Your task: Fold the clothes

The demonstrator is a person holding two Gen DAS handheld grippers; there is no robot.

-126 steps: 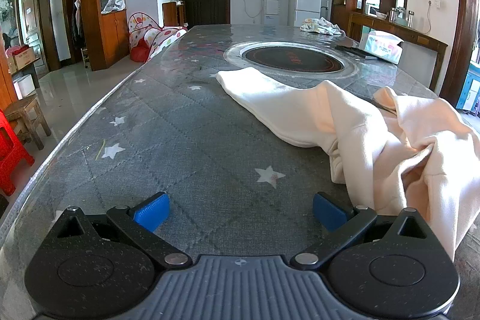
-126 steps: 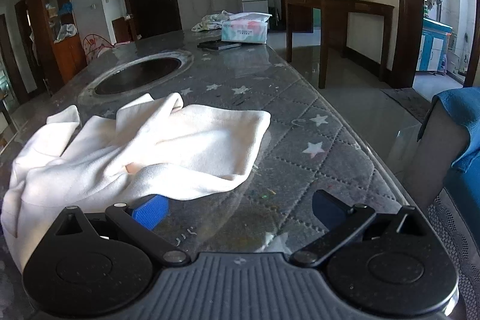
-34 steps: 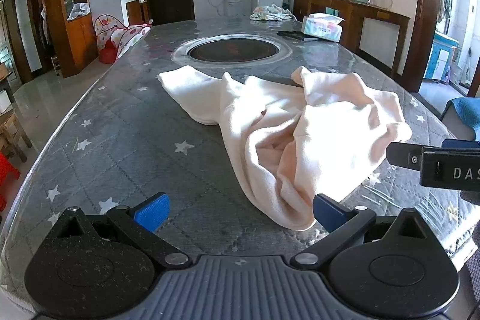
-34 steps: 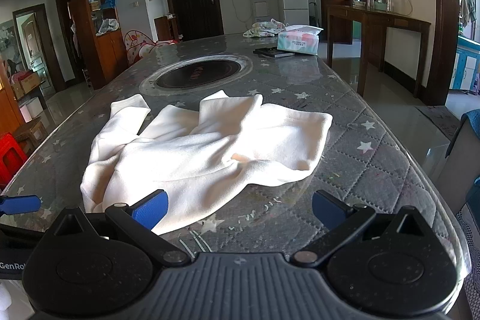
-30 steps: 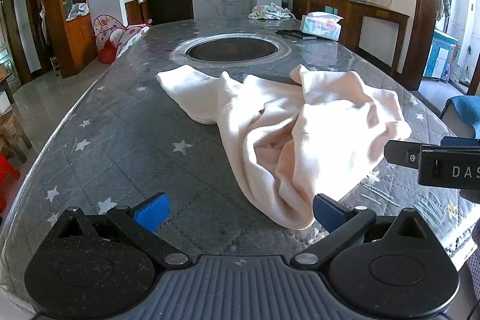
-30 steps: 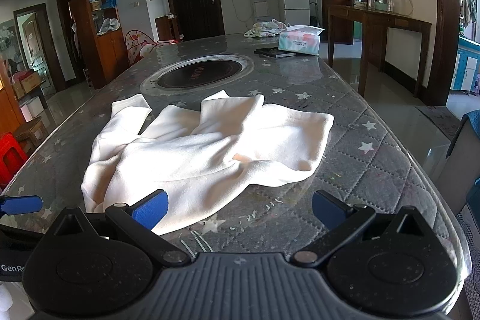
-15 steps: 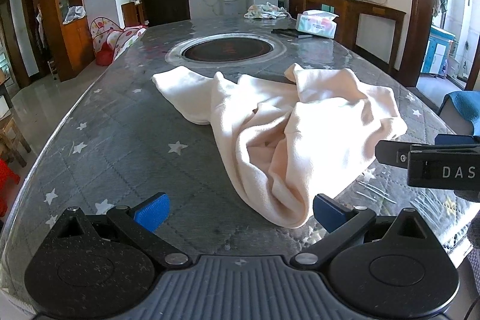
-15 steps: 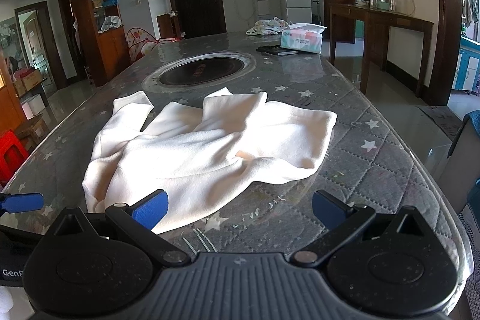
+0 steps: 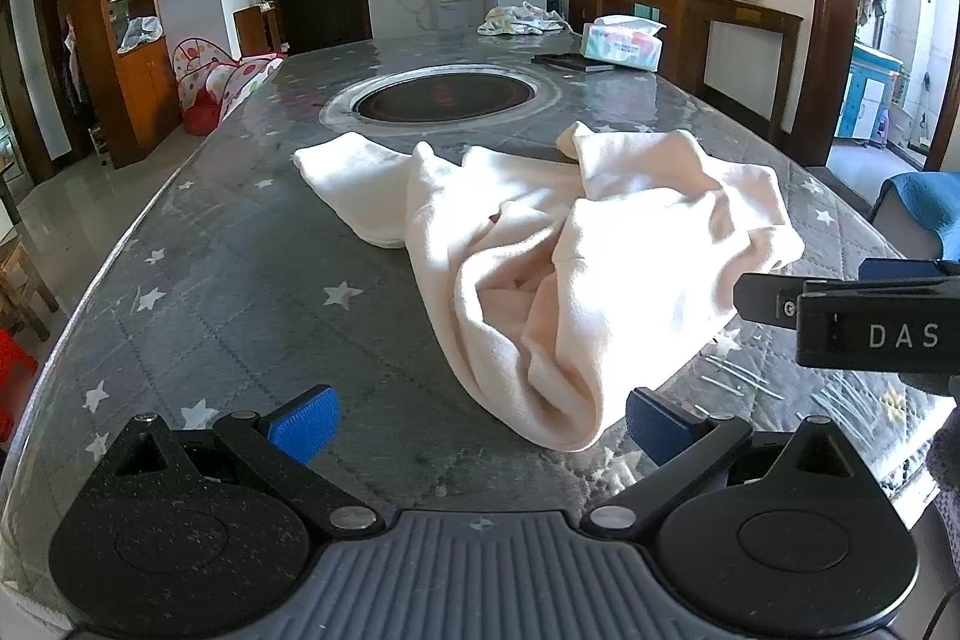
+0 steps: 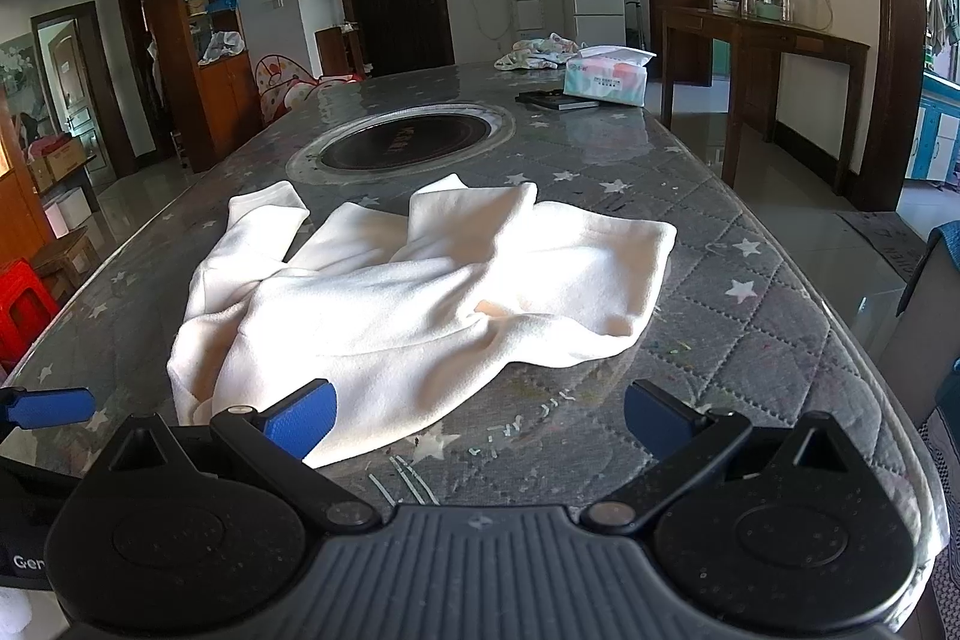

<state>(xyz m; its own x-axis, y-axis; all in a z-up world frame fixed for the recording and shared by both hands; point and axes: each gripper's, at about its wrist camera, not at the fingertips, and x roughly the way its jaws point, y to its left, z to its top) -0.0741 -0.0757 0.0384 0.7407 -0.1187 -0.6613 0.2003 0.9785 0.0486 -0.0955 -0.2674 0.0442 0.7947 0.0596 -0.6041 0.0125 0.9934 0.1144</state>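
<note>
A cream garment [image 9: 570, 244] lies crumpled on the grey star-patterned table [image 9: 240, 292], one sleeve stretched to the far left. It also shows in the right wrist view [image 10: 420, 292]. My left gripper [image 9: 480, 421] is open and empty, just short of the garment's near bunched end. My right gripper [image 10: 477, 415] is open and empty at the table's near edge, its left pad over the garment's near hem. The right gripper's side also shows at the right of the left wrist view [image 9: 852, 316], and a left finger [image 10: 48, 407] shows at the left of the right wrist view.
A round inset hob [image 9: 444, 91] sits mid-table beyond the garment. At the far end lie a tissue box [image 9: 621, 46], a dark flat object [image 9: 573, 62] and a bundle of cloth [image 9: 522, 21]. A blue chair [image 9: 924, 202] stands right of the table.
Both grippers have stayed open and drifted slightly; the view of the garment has shifted a little. Since about four seconds ago both have pulled back toward the table's near edge.
</note>
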